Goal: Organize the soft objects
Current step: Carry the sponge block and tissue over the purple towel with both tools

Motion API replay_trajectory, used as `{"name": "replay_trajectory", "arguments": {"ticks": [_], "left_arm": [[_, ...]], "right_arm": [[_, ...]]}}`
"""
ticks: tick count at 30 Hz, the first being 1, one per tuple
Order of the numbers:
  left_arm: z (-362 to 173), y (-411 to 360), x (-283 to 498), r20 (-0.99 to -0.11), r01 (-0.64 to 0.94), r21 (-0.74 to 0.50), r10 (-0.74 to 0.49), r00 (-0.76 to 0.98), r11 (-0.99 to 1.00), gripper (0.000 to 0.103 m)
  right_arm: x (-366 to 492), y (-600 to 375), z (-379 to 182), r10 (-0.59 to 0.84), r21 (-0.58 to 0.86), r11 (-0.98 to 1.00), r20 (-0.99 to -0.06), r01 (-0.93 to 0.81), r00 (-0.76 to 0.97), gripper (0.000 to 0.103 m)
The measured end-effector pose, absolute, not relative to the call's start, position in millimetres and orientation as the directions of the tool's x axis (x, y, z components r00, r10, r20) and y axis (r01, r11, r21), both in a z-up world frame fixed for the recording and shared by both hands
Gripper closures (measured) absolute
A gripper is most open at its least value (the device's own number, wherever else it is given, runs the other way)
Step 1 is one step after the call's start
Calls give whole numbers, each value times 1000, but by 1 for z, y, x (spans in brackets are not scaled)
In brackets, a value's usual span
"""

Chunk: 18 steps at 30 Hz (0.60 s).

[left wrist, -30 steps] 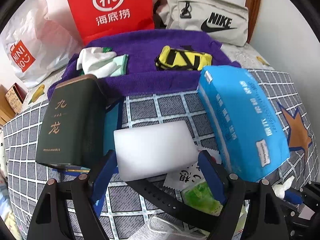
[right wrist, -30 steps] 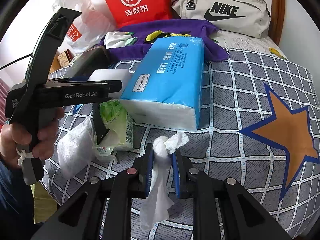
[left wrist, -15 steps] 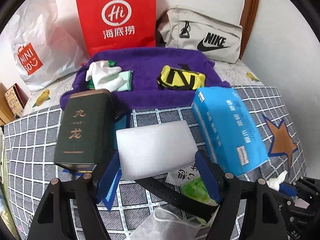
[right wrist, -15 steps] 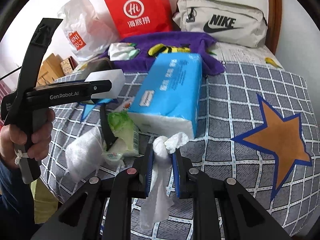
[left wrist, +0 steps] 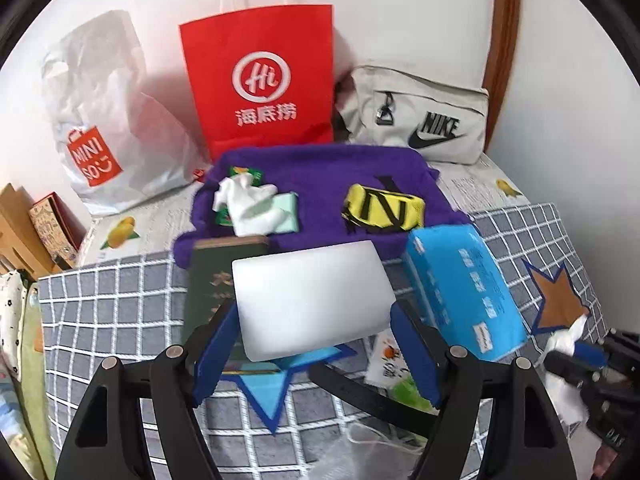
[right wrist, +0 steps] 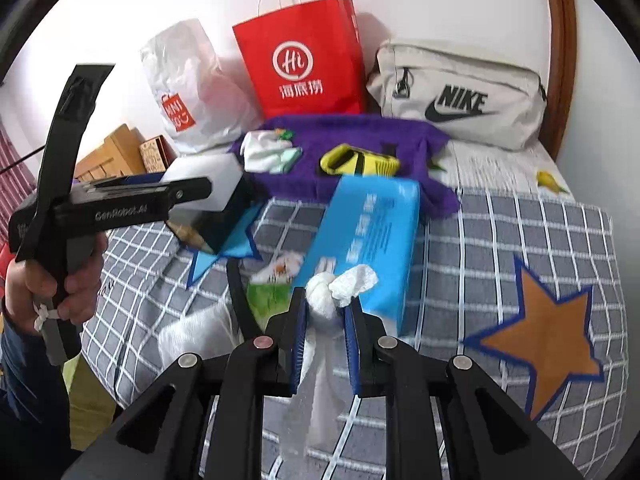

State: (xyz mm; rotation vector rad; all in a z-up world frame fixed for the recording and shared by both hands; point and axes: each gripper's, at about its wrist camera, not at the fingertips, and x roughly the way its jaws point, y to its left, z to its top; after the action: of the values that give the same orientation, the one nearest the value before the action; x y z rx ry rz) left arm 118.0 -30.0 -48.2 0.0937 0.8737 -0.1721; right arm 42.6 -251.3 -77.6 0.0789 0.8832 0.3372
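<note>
Presently left tongs [left wrist: 316,344] grip a white foam block [left wrist: 312,298] while right tongs [right wrist: 325,322] pinch a knotted white cloth [right wrist: 322,304].

You're in a home bedroom: a bed [right wrist: 520,216] under a grey checked, star-patterned cover, a wooden headboard [right wrist: 560,60] against the white wall, shopping bags [left wrist: 260,80] and a beige Nike pouch [right wrist: 460,96] where the pillows probably sit.

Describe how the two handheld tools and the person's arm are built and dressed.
Both tools are black plastic frames with silver pivot screws and blue-padded fingers. The left tool, seen from the side in the right wrist view, has a pistol-style handle, white "GenRobot.AI" lettering and a curved black lever. The right tool matches. The hand emerges from a dark blue sleeve.
</note>
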Motion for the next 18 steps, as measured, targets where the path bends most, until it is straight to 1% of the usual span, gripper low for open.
{"name": "replay_trajectory", "arguments": {"ticks": [10,18], "left_arm": [[-33,2,153,-744,137,-12,-100,661,990,28],[-38,21,187,-748,131,-11,-95,657,991,28]], "right_arm": [[108,-247,-53,257,148,964,-723,-220,642,85],[168,-242,-47,212,115,976,-712,-187,669,85]]}}
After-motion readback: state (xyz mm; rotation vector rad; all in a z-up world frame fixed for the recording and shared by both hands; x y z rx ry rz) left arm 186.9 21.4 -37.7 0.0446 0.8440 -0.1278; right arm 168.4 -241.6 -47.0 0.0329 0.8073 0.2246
